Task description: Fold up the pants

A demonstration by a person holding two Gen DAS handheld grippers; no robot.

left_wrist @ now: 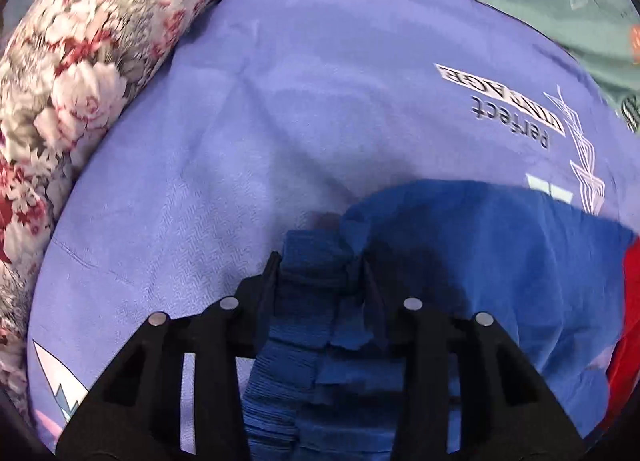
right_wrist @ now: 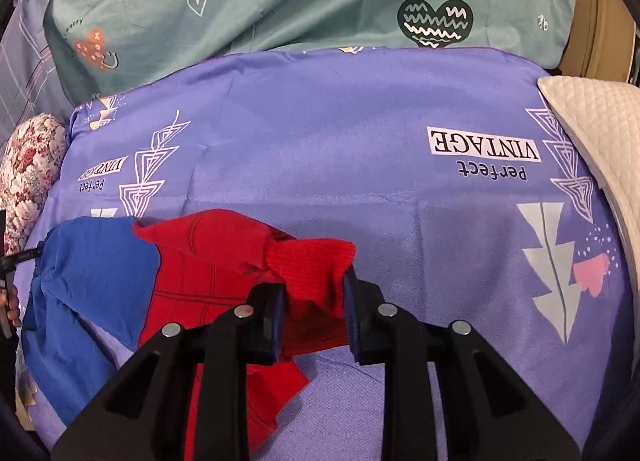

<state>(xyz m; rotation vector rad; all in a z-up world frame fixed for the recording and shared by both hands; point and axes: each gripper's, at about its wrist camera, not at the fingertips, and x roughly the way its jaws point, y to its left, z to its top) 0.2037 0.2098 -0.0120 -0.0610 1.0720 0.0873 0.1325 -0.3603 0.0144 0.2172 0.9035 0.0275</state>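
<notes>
1. The pants [right_wrist: 120, 281] lie on the purple sheet [right_wrist: 320, 141], near its front edge and well short of the "VINTAGE" print [right_wrist: 484, 143]. One half is blue, the other red with dark lines.

2. The left gripper [left_wrist: 320, 261] is pinched on the blue ribbed cuff [left_wrist: 316, 257]. The cuff is bunched between the jaws, and the blue leg trails away toward the red half.

3. The right gripper [right_wrist: 316, 289] is pinched on the red ribbed cuff [right_wrist: 312, 257], which is crumpled between the blue-padded jaws. The red leg runs back toward the blue half.

4. Judged step: both leg ends are held, probably to be carried over or drawn taut for a fold. The waistband is not seen in either view, so the fold line cannot be fixed from here.

5. For a clean fold, both cuffs are best kept level and moved together, so that one leg is not dragged askew.

6. The cloth between the grippers is slack and wrinkled on the sheet; light, even tension is advised before it is laid down.

7. Both grips hold bunched ribbing only. A sharp pull is judged likely to slip a cuff free.

8. The flowered cushion [left_wrist: 80, 81] lies at the sheet's left border and the white quilted pad [right_wrist: 600, 141] at its right; the fold is best kept on the sheet between them.
</notes>
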